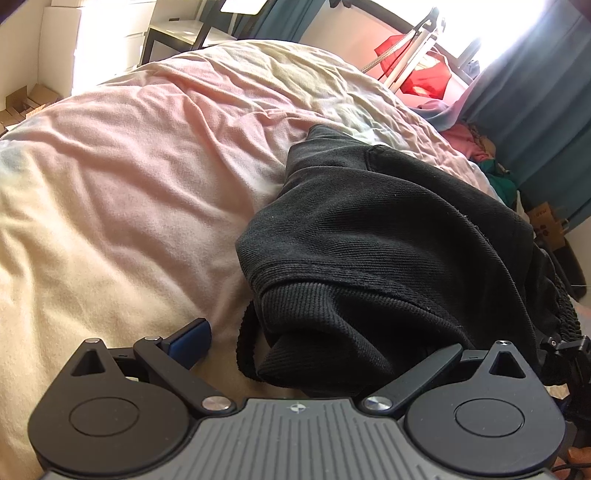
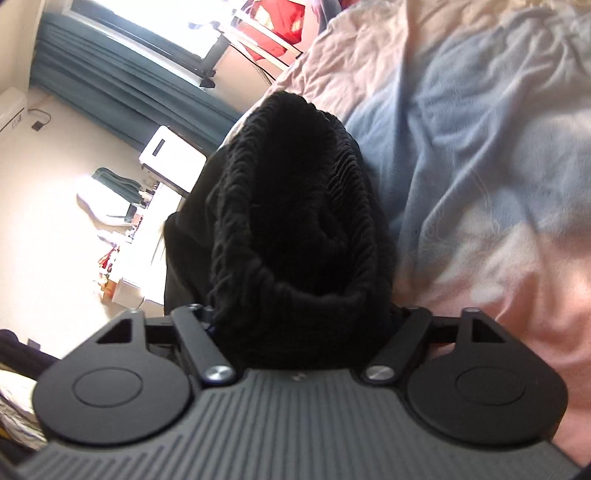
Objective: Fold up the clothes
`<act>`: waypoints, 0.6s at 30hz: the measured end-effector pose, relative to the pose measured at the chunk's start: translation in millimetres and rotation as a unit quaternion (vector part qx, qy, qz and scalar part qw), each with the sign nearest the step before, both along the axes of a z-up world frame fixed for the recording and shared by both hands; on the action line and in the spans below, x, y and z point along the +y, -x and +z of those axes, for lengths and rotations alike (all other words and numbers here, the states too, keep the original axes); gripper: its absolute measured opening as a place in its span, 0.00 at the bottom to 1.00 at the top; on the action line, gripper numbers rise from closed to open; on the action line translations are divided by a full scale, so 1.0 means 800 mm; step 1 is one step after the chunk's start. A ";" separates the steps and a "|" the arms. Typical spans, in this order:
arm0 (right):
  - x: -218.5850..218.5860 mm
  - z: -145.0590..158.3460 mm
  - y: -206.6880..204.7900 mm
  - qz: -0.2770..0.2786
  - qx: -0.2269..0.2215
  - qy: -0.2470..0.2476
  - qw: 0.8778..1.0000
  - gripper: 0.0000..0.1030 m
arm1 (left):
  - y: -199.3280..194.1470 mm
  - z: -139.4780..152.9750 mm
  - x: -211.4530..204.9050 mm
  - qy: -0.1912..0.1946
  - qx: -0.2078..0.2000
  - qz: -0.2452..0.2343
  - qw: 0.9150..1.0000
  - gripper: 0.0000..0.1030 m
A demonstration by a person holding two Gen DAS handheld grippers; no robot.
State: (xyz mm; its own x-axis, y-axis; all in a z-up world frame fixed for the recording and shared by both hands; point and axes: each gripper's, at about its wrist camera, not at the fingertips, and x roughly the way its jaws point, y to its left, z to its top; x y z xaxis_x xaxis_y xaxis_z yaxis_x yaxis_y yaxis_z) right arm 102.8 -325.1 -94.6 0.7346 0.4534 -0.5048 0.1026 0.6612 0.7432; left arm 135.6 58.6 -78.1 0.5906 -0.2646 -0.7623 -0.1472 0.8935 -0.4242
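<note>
A black garment (image 1: 388, 229) with a ribbed cuff lies bunched on the right half of the bed (image 1: 129, 166). My left gripper (image 1: 317, 339) stands open at the near edge. Its blue left pad (image 1: 188, 343) rests on the blanket, apart from the cloth, and the cuff covers its right finger. At the right edge my right gripper (image 1: 565, 347) meets the garment's gathered band. In the right wrist view that ribbed black garment (image 2: 295, 192) rises in front of the camera and fills the gap of my right gripper (image 2: 303, 317), which is shut on it. Both of its pads are hidden.
The blanket (image 2: 480, 147) is pink, cream and pale blue, and rumpled. Teal curtains (image 1: 535, 110), a rack with red items (image 1: 417, 74) and a pile of clothes (image 1: 480, 144) stand beyond the bed's right side. A dark side table (image 1: 177, 33) stands behind. A white appliance (image 2: 171, 155) sits on the floor.
</note>
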 end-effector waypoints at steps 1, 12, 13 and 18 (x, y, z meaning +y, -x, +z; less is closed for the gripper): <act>0.003 0.008 0.004 0.001 -0.004 0.017 1.000 0.57 | -0.001 0.001 0.002 0.009 0.005 -0.015 1.000 0.97; 0.003 0.026 0.014 -0.027 -0.029 0.043 0.998 0.48 | -0.005 0.026 0.080 0.155 0.003 -0.015 0.988 1.00; 0.005 0.024 0.013 -0.028 -0.031 0.044 0.998 0.48 | -0.012 0.023 0.085 0.157 0.002 -0.005 0.988 1.00; 0.005 0.013 0.011 -0.031 -0.032 0.038 0.998 0.48 | -0.068 -0.003 0.077 0.172 0.021 -0.012 0.985 1.00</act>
